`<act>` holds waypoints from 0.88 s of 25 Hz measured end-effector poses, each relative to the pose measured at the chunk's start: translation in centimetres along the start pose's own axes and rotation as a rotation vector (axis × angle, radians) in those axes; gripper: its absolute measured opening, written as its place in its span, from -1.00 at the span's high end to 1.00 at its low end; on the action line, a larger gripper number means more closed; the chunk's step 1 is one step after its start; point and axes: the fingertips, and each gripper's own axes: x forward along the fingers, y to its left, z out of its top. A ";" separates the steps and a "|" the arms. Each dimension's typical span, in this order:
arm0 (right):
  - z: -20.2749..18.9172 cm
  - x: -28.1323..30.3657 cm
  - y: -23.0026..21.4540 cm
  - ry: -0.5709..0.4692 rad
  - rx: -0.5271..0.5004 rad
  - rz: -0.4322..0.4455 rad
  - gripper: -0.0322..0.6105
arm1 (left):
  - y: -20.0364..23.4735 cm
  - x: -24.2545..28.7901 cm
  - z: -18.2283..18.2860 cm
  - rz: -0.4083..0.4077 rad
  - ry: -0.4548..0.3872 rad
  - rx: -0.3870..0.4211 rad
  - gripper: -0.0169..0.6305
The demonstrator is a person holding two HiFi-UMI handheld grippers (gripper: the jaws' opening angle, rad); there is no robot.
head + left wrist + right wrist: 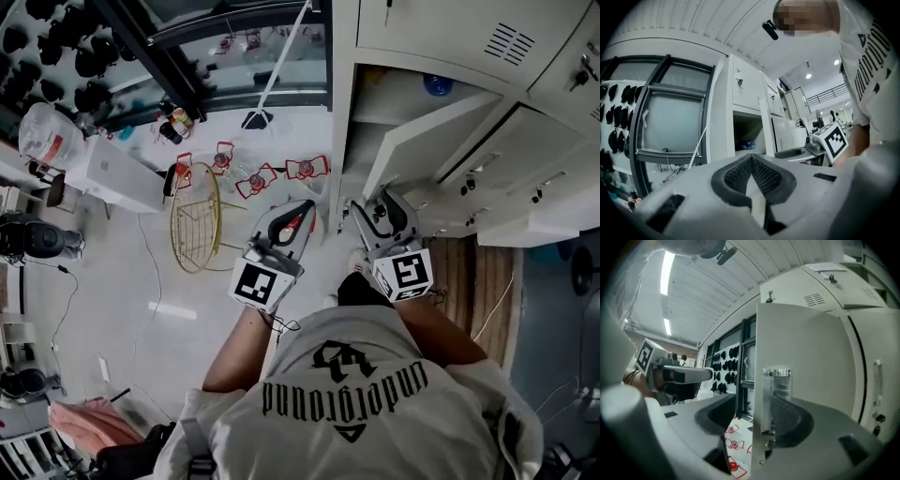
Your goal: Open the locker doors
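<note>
Both your forearms reach forward at the frame's centre, with the grippers held level. Your right gripper [373, 202] has its jaws spread wide, either side of the free edge of the open locker door [422, 131], right of centre. Your left gripper [302, 208], just to its left, is closed and empty.

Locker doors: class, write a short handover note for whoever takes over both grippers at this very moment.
Left gripper: shut, empty, clear of the lockers.
Right gripper: jaws apart, astride the latch edge of the open door, not clamped on it.
Done: that one door is swung out.
Left: the neighbouring door and the upper door are closed; open them next.
</note>
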 end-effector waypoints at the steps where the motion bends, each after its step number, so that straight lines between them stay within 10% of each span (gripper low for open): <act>1: 0.1 -0.9 -0.1 0.001 -0.004 -0.016 0.18 | -0.5 0.0 0.0 -0.013 -0.002 -0.003 0.92; 22: -0.1 -15.3 -5.4 0.088 -0.010 -0.150 0.44 | -12.5 9.4 -1.6 -0.275 0.007 -0.073 0.92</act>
